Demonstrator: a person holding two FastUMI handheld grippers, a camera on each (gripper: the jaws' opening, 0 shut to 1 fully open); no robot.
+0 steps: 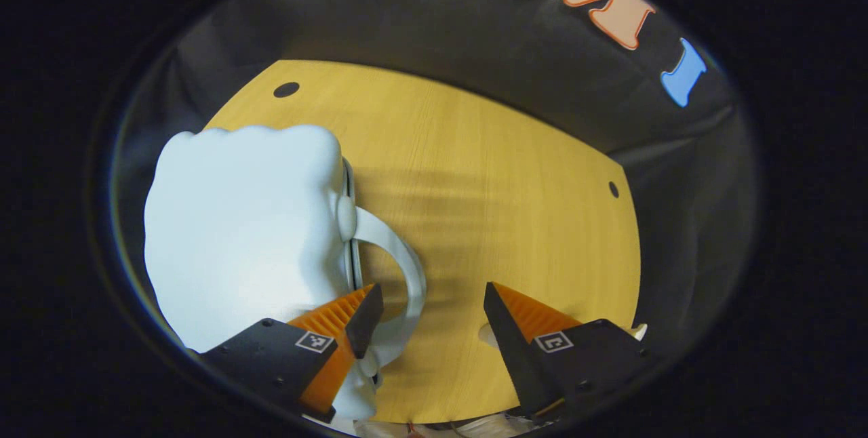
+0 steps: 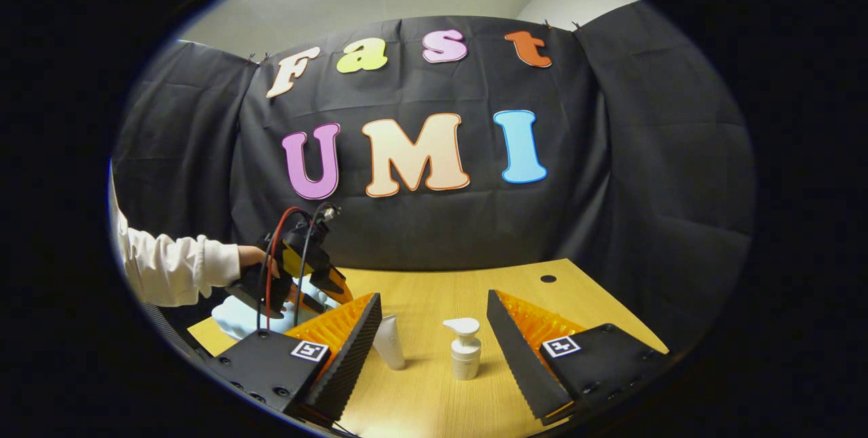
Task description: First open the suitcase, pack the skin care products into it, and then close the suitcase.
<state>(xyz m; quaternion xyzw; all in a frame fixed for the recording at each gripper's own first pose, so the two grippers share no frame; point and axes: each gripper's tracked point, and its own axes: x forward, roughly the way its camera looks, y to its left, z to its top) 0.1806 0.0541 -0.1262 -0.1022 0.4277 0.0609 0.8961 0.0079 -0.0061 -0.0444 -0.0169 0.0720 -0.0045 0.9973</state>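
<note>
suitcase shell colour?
Pale blue-white suitcase, plain, no pattern; clearest in the left gripper view.

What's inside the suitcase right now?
Cannot tell: in the left gripper view the pale suitcase lies shut on the wooden table, so its inside is covered. Pump bottle and tube stand outside on the table.
</note>
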